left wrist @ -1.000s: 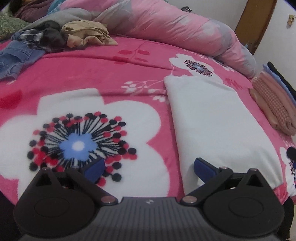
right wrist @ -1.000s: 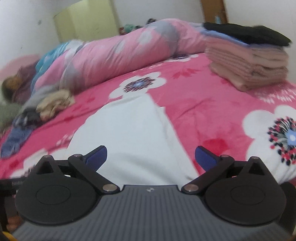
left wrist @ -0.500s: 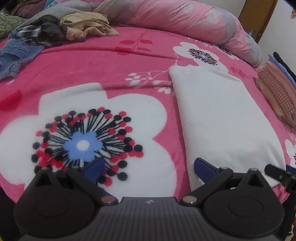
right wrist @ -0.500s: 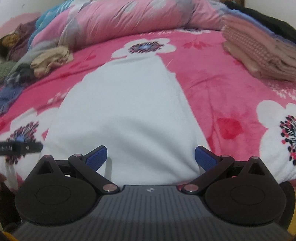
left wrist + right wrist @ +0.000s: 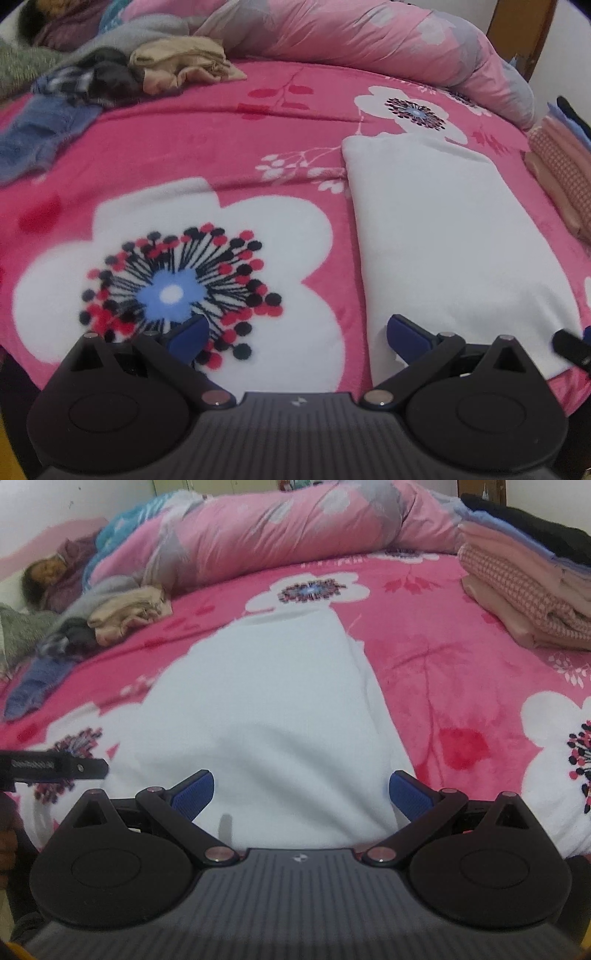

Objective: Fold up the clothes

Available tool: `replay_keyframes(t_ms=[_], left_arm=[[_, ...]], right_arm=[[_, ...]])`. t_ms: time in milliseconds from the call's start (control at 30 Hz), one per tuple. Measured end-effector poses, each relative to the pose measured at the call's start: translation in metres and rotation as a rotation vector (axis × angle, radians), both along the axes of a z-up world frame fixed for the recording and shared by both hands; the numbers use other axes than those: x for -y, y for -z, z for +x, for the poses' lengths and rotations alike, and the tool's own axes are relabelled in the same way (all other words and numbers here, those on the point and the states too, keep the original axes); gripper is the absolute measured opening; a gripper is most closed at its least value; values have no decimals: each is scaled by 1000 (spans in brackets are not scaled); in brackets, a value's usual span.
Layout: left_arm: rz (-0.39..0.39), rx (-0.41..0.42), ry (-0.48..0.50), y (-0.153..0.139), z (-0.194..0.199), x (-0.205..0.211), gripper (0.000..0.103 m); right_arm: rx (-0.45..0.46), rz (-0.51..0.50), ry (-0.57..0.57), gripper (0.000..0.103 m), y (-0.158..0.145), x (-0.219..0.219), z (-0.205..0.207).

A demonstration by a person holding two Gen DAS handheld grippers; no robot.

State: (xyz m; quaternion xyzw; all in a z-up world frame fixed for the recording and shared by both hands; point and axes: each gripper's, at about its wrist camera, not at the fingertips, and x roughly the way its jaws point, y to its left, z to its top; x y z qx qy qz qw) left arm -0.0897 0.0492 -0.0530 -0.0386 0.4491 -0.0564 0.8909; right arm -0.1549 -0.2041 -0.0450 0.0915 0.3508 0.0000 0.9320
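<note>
Left wrist view shows me the white garment (image 5: pixel 443 236) lying flat on the pink flowered blanket (image 5: pixel 207 147) of the bed, already folded into a long narrow strip that runs from near to far. My left hand-held gripper (image 5: pixel 293 332) has its fingers wide apart and holds nothing; its right pad sits over the near left corner of the strip, its left pad over the big flower print. Compared with one second ago this gripper has moved slightly toward the near edge, and the tip of the other tool now enters at the right border. In the right wrist view the right hand-held gripper (image 5: pixel 301 792) is also spread open and empty, and it has come much closer and lower: the white garment (image 5: pixel 273 709) now fills the space between its fingers, whose pads straddle the near end. I judge that both grippers are lining up on the near hem, so the next fold, near end toward far end, is about to begin but no cloth is pinched yet. The stack of folded clothes (image 5: pixel 524 587) waits at the far right, well apart, and the unfolded heap (image 5: pixel 110 81) lies at the far left beside the rolled quilt (image 5: pixel 351 40).
</note>
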Motion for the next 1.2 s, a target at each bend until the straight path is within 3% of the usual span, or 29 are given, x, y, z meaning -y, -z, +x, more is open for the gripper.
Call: replay_keyframes(t_ms=[167,333,600,1100,1200], left_arm=[[24,55,-7,-12,-5,8,103],[106,91,22,-21,-5,27,103],[176,77,59,-21,2,51,103],[235,55,76,-17,14,68,103],[239,51,77,-17,16,70,103]], right_arm=[[53,33,6,102,-9,11,-7],[75,53,31,102,-8,20,-7],[119,10,28,102,-5,26,-6],[134,-22,-7,101,9,26,5],[134,-69,-20,101,14,24,7]])
